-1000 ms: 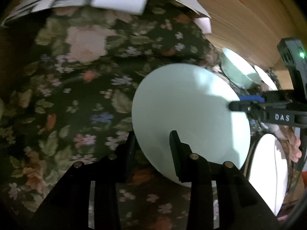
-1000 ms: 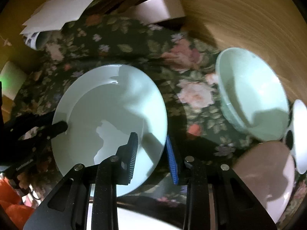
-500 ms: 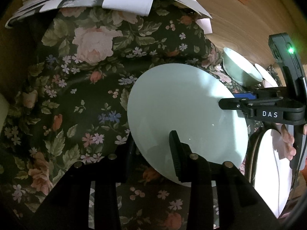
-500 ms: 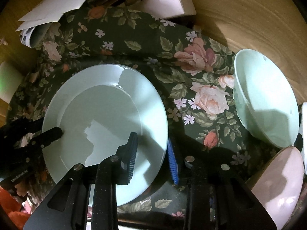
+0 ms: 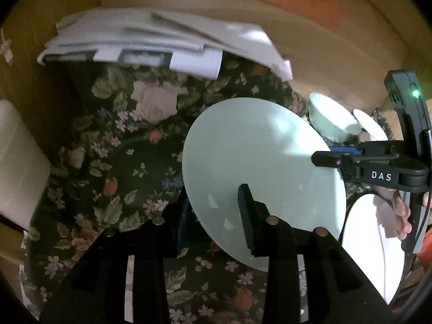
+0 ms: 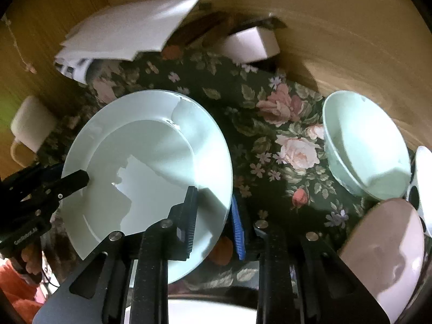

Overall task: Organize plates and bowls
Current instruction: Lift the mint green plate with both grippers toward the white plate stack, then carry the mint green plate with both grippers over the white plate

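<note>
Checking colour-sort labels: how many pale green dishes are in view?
2. A plate, tilted over the floral cloth, centre-left in the right wrist view; a bowl standing on the cloth to its right. Others may be hidden outside the frame.

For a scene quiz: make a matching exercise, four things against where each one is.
Things:
1 green plate
2 green bowl
3 papers
4 pink dish

Places:
a piled at the far edge of the floral cloth
b lower right corner of the right wrist view
c gripped by left claw and right claw
d standing free on the cloth, right side

Pairs: 1-c, 2-d, 3-a, 4-b
</note>
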